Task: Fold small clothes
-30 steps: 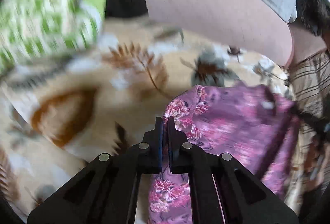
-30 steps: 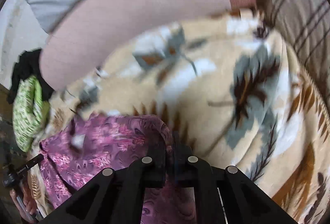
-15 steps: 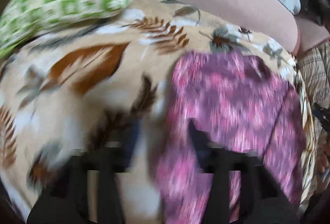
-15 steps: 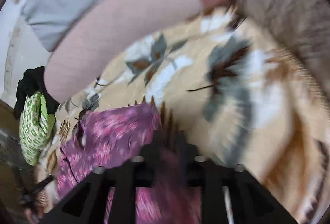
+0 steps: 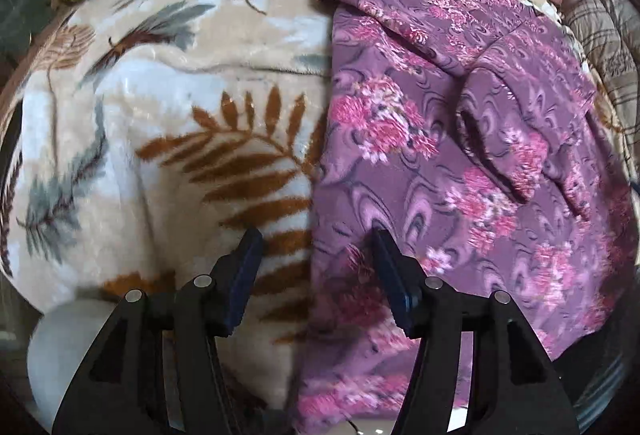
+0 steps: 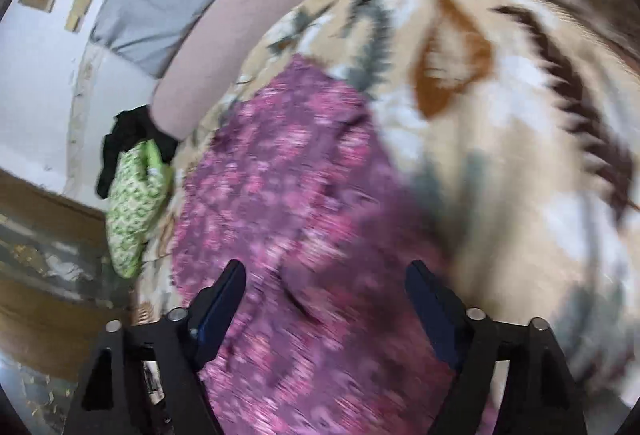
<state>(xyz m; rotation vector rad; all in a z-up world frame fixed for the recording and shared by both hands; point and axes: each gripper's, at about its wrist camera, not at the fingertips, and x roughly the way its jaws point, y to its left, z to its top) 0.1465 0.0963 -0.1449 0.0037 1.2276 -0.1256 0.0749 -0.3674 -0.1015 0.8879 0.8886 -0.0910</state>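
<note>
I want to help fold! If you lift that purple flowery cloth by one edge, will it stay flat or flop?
The purple floral cloth garment would probably flop: it already lies in soft folds and wrinkles. It looks thin, so likely light. It may drag a little on the fuzzy beige leaf-print blanket instead of sliding.

White wall [image 6: 36,83], leaf-patterned blanket [image 5: 168,107]
</note>
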